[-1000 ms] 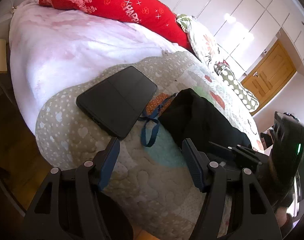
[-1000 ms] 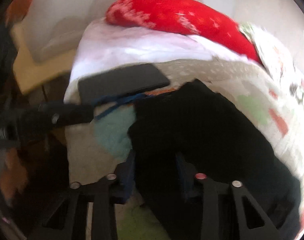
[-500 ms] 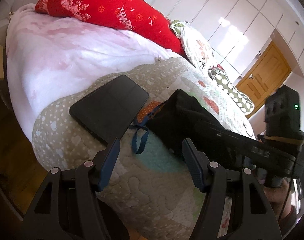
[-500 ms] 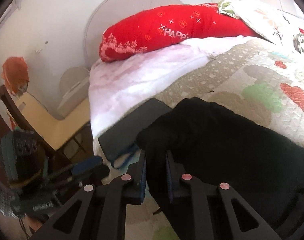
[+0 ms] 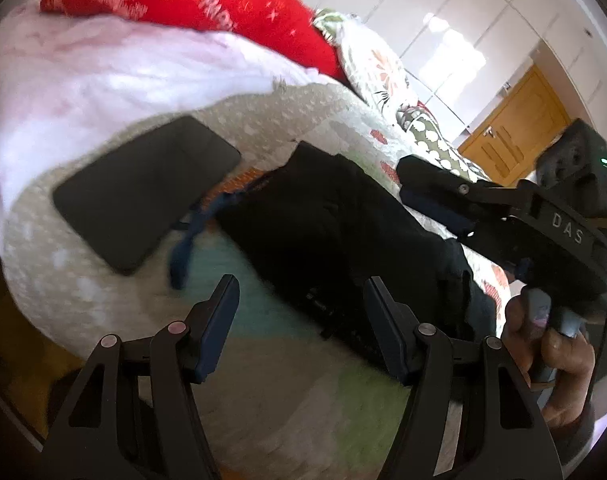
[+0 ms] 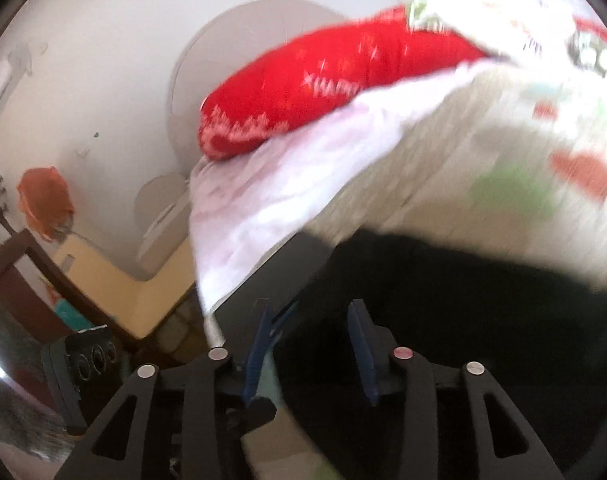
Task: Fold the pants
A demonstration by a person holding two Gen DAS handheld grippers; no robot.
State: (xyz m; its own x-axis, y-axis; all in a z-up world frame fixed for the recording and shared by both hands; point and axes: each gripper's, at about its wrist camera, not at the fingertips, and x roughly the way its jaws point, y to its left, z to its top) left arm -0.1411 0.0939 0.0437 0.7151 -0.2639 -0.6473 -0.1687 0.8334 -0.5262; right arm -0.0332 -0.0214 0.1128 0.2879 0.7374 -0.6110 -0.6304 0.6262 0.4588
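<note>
Black pants point(image 5: 335, 224) lie folded on the patterned quilt point(image 5: 263, 368), running from the middle toward the right. My left gripper point(image 5: 301, 300) is open and empty, hovering above the quilt at the pants' near edge. My right gripper point(image 5: 431, 204) shows from the side in the left wrist view, raised above the pants' far side. In the blurred right wrist view its jaws point(image 6: 309, 332) stand apart over the dark pants point(image 6: 443, 320), with nothing between them.
A dark tablet point(image 5: 143, 192) lies left of the pants, with a blue strap point(image 5: 187, 244) and an orange patch beside it. A red pillow point(image 5: 191, 4) and pink blanket point(image 5: 103, 76) lie at the bed's head. The bed edge and floor are at lower left.
My right gripper has let go of the pants, opened, and lifted up and away over the far side. The pants now lie flatter. My left gripper stayed open and shifted slightly.
</note>
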